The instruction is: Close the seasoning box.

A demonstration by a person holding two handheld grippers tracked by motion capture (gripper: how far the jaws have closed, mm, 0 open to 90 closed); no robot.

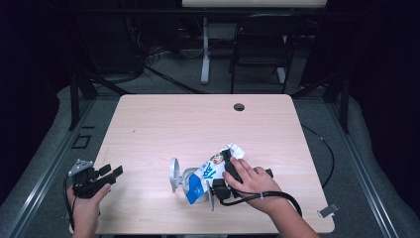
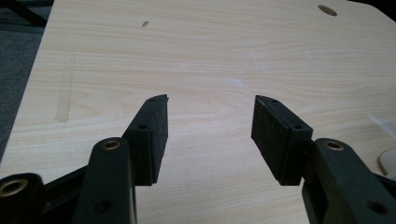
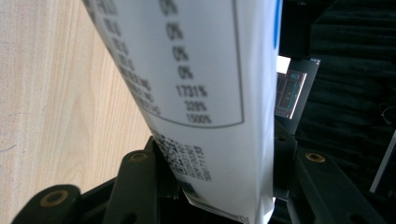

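Gripping a white pouch (image 1: 210,171) between half-closed jaws, our right gripper (image 1: 224,171) tilts it over a small cup (image 1: 190,184) near the table's (image 1: 163,124) front edge; our left gripper (image 2: 210,121) gapes empty at the near left.

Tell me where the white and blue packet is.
In the high view, the packet lies near the table's front edge, between the right gripper's jaws, beside a metal scoop.
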